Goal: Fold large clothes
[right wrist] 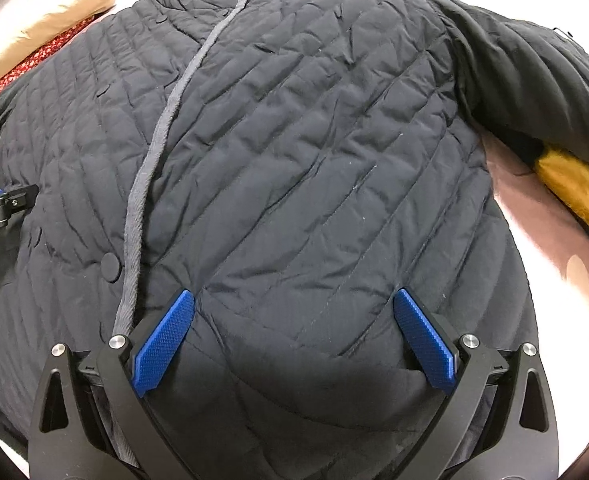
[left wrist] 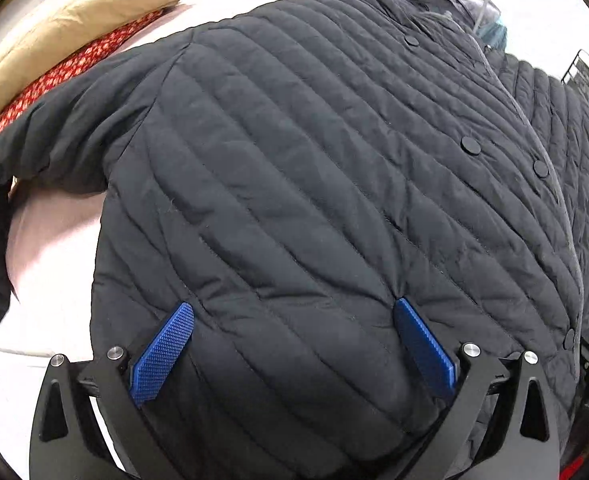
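Lying spread flat, front side up, a dark quilted jacket (left wrist: 294,168) covers most of a pale pink surface (left wrist: 54,240) in both wrist views. In the left view its collar sits toward 1 o'clock, the snap-buttoned front edge runs down the 3 o'clock side, and one sleeve (left wrist: 34,148) stretches out to 9 o'clock. Beyond that sleeve, toward 10 o'clock, lie a red patterned cloth (left wrist: 54,76) and a tan cushion (left wrist: 74,12). The left tongs (left wrist: 294,312) stand wide apart over the hem at 6 o'clock, blue pads gripping nothing, the right-hand tip denting the fabric. In the right view, the right tongs (right wrist: 294,300) are likewise spread wide and hold nothing, poised over the hem; a grey trim (right wrist: 154,152) runs from 12 toward 7 o'clock. The other sleeve (right wrist: 534,80) reaches to 2 o'clock, above a mustard-yellow cloth (right wrist: 574,192) at 3 o'clock.
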A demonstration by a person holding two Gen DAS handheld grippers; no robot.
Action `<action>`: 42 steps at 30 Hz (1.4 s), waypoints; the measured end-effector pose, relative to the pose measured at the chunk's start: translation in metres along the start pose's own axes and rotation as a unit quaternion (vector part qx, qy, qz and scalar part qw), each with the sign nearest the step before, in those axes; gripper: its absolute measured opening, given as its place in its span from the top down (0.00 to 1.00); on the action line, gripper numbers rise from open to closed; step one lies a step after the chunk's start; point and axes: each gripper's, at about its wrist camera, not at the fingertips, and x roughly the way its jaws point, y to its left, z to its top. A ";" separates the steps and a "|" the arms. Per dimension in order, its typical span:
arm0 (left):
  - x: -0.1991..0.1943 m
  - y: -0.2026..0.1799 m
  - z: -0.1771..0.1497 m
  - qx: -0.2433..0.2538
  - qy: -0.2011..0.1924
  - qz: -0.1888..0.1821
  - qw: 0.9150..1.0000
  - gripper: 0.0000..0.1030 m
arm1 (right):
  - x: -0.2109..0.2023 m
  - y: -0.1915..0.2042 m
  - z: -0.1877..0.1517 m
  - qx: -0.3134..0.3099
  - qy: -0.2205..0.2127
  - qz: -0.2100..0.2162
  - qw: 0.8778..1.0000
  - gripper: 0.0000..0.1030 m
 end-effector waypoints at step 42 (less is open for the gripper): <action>-0.038 -0.057 -0.016 0.042 -0.017 -0.015 0.999 0.06 | -0.092 -0.368 -0.097 0.622 -0.325 0.058 0.710 0.55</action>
